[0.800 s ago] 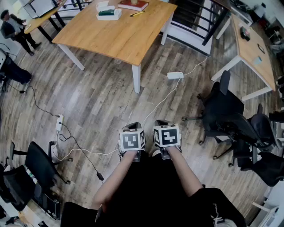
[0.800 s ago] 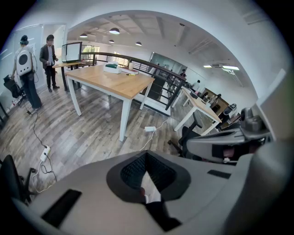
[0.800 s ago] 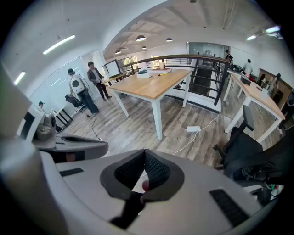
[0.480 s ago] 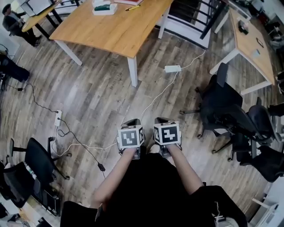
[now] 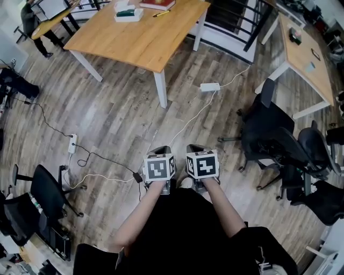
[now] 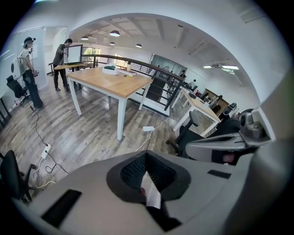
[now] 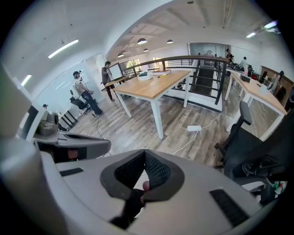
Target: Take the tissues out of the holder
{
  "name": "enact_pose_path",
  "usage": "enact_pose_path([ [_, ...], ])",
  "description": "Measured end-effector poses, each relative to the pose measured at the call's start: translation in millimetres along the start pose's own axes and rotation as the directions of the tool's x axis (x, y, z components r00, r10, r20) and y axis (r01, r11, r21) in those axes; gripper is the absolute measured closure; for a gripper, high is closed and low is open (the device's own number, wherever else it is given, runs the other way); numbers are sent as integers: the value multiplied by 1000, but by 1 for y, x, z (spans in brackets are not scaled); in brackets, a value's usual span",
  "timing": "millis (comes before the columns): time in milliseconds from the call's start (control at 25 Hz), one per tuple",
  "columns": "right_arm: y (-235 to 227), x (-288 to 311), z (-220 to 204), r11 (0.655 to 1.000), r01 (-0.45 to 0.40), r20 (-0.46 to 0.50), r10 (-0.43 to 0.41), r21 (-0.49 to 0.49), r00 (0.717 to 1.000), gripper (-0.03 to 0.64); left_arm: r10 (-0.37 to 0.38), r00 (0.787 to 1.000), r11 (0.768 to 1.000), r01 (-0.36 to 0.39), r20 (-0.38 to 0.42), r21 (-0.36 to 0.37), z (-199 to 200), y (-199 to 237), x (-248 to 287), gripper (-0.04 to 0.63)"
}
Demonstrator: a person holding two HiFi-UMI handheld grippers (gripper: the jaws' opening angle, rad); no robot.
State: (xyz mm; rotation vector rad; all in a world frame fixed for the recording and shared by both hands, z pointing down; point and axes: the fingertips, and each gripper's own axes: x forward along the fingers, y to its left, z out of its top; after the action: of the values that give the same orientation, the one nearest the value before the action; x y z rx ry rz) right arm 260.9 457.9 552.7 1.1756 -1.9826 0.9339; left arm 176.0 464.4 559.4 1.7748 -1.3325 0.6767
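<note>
Head view: tissue holder sits at the far end of the wooden bench, top edge of frame, left of centre. It's white with something dark green on top; too small to make out the tissues. Its long axis runs roughly left-right across the frame.

It lies up and left of both tongs and well apart from them, so you have to walk over before any grasp. Left tongs and right tongs hang side by side at lower centre, close to your body and angled down at the floor. Left is marginally nearer.

Left gripper view: tips pressed together, nothing pinched that I can tell; a pale strip shows behind the pads, unclear what. Right gripper view: tips together too, empty.

- On the bench beside the holder: red book, yellow pencil.
- In the way: white cable running to a power brick, black cable, power strip, bench leg. My read: trip risk, so step over the cables.
- Office chairs at right, clear of the path.
</note>
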Motion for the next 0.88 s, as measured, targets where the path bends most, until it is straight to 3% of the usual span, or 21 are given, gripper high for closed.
enact_pose_path([
  [520, -22, -16, -23, 998, -54, 9, 54, -32, 999, 606, 11, 1000, 1000, -11, 4, -6, -19, -39, 7, 597],
  [880, -13, -1, -9, 997, -59, 5, 59, -45, 998, 606, 17, 1000, 1000, -17, 4, 4, -8, -22, 17, 597],
])
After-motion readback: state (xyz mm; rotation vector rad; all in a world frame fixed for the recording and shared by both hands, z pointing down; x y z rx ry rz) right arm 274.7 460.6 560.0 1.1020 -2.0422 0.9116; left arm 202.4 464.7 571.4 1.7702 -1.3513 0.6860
